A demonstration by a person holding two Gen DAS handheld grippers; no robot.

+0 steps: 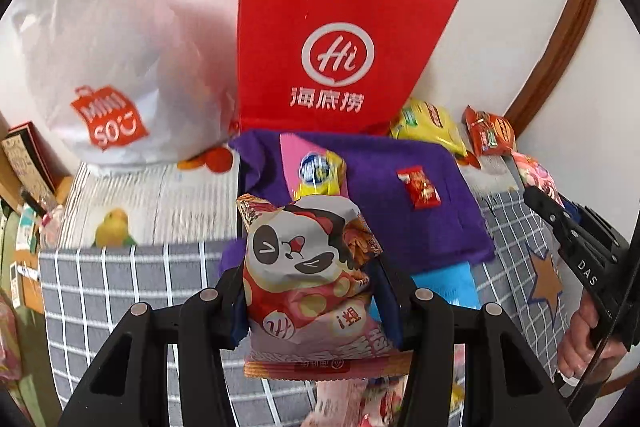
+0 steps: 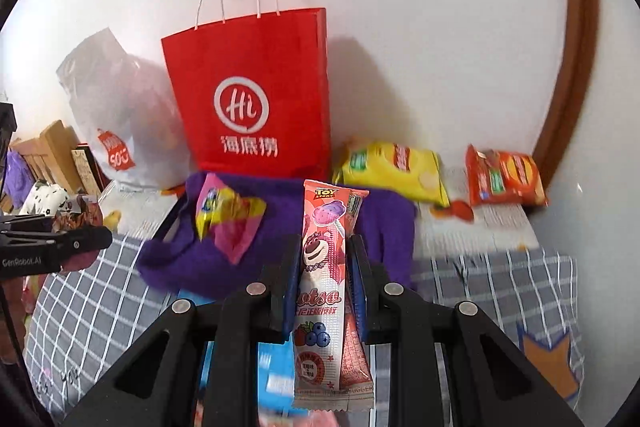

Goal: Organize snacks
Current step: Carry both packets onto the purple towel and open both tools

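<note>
My left gripper (image 1: 310,281) is shut on a puffy snack bag with a panda face (image 1: 308,267), held above the checked bedding. My right gripper (image 2: 324,259) is shut on a long pink Toy Story snack packet (image 2: 326,267), held upright. A red paper bag (image 1: 328,39) (image 2: 256,99) stands against the wall behind a purple cloth (image 1: 400,187) (image 2: 224,259). On the cloth lie a pink and yellow snack pack (image 1: 316,171) (image 2: 228,219) and a small red candy (image 1: 418,187). The right gripper's body shows at the right edge of the left wrist view.
A white plastic bag (image 1: 112,67) (image 2: 116,107) leans on the wall left of the red bag. A yellow chip bag (image 2: 396,171) (image 1: 428,127) and an orange-red snack bag (image 2: 504,179) (image 1: 490,135) lie at the back right. Blue packets (image 2: 276,375) lie below the grippers. Boxes crowd the left edge.
</note>
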